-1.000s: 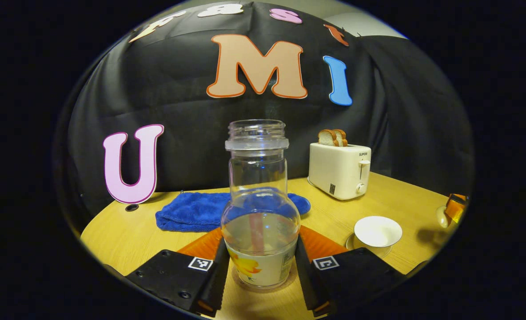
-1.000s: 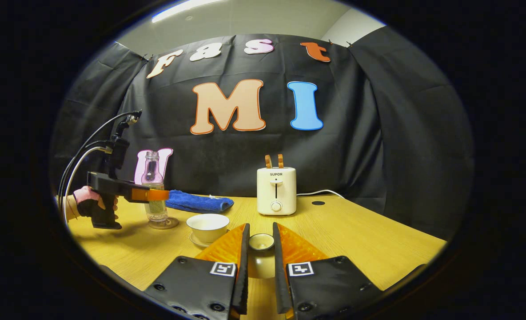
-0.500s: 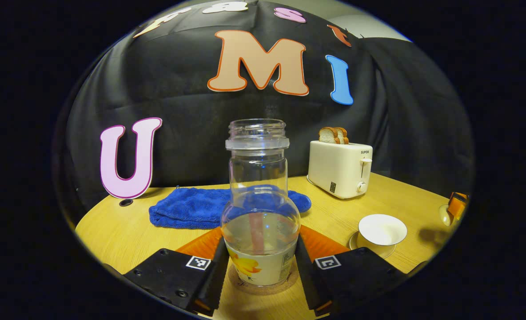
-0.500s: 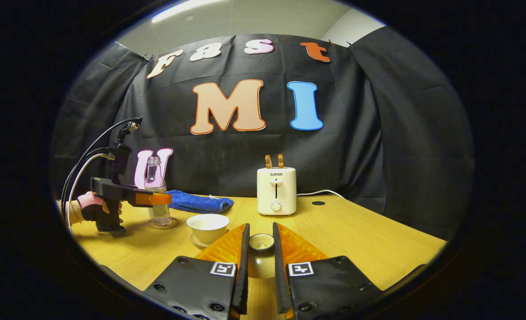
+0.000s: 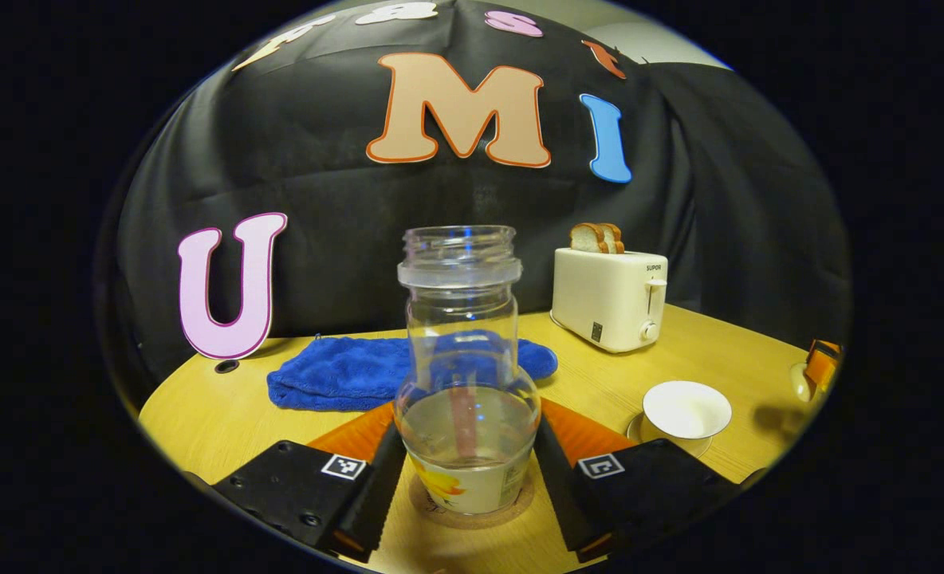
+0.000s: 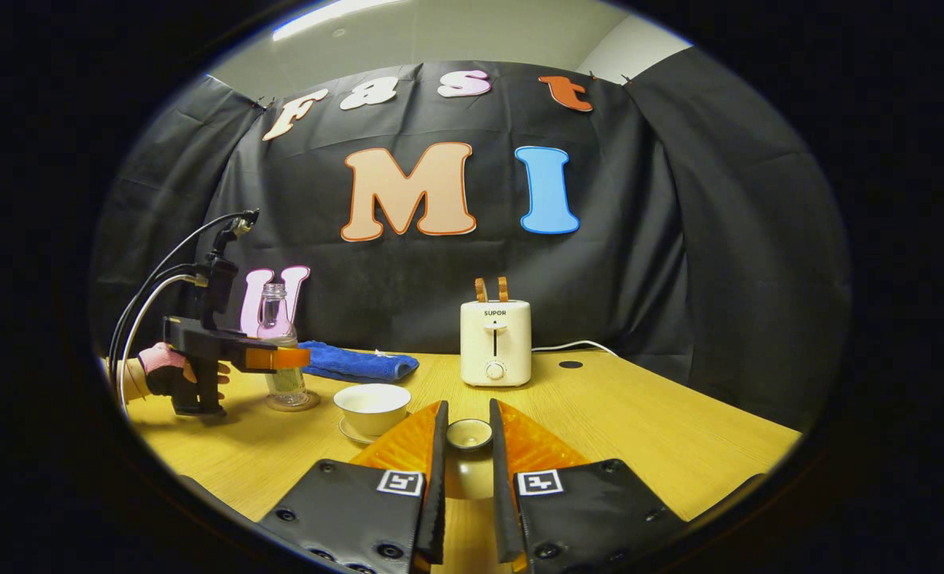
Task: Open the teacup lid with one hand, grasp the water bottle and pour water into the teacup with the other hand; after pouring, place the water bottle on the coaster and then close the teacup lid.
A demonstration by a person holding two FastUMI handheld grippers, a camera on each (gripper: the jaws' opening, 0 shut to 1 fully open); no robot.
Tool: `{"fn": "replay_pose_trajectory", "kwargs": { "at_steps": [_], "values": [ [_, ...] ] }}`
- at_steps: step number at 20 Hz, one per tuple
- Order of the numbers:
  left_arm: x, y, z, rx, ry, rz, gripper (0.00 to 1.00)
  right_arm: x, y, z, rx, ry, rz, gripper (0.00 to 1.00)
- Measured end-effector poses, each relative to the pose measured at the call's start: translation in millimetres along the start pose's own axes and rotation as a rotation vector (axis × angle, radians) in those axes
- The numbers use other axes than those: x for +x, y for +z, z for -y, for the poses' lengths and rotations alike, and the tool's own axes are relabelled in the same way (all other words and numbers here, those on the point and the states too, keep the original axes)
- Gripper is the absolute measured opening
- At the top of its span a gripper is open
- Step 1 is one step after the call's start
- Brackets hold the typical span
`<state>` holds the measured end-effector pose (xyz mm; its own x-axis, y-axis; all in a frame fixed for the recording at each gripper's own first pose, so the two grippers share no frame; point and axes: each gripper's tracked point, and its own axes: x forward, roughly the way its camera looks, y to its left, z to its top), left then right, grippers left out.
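Note:
A clear water bottle (image 5: 468, 383) with some water in it stands upright on a round cork coaster (image 5: 472, 512). My left gripper (image 5: 469, 478) flanks its lower half, the fingers slightly parted from its sides. In the right gripper view, a hand holds this left gripper (image 6: 281, 359) at the bottle (image 6: 274, 335) on the far left. The white teacup (image 5: 686, 408) sits uncovered on its saucer. In the right gripper view the teacup (image 6: 372, 405) is just ahead to the left. My right gripper (image 6: 467, 454) is shut on the teacup lid (image 6: 470, 434), held above the table.
A cream toaster (image 6: 494, 343) with bread slices stands at the back of the wooden table (image 6: 639, 430). A folded blue towel (image 5: 344, 375) lies behind the bottle. The black cloth wall closes off the rear.
The bottle has come down onto the coaster and my left gripper's fingers have spread slightly off it. The right gripper has held still with the lid.

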<state>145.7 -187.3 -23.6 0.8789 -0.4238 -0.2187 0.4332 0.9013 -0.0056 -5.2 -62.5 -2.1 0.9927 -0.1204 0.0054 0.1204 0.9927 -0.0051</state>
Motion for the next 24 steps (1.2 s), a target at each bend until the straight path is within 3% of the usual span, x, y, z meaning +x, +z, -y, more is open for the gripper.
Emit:
{"fn": "replay_pose_trajectory", "kwargs": {
  "at_steps": [3,6,14,24],
  "values": [
    [-0.8,-6.6,0.4,-0.004,0.0,-0.011,0.83,0.5,0.0,-0.1,0.0,0.0,0.0,0.3],
    [-3.1,-11.0,3.0,0.013,0.001,-0.012,0.99,0.0,0.0,0.2,0.0,-0.003,0.002,0.29],
    [-18.4,-12.6,2.3,0.031,0.024,0.017,0.97,0.5,0.2,0.5,0.0,-0.004,0.003,0.28],
    [-76.7,0.3,-2.2,0.01,0.074,0.181,0.96,1.1,-0.3,-1.6,-0.001,0.007,-0.002,0.28]
  ]
}}
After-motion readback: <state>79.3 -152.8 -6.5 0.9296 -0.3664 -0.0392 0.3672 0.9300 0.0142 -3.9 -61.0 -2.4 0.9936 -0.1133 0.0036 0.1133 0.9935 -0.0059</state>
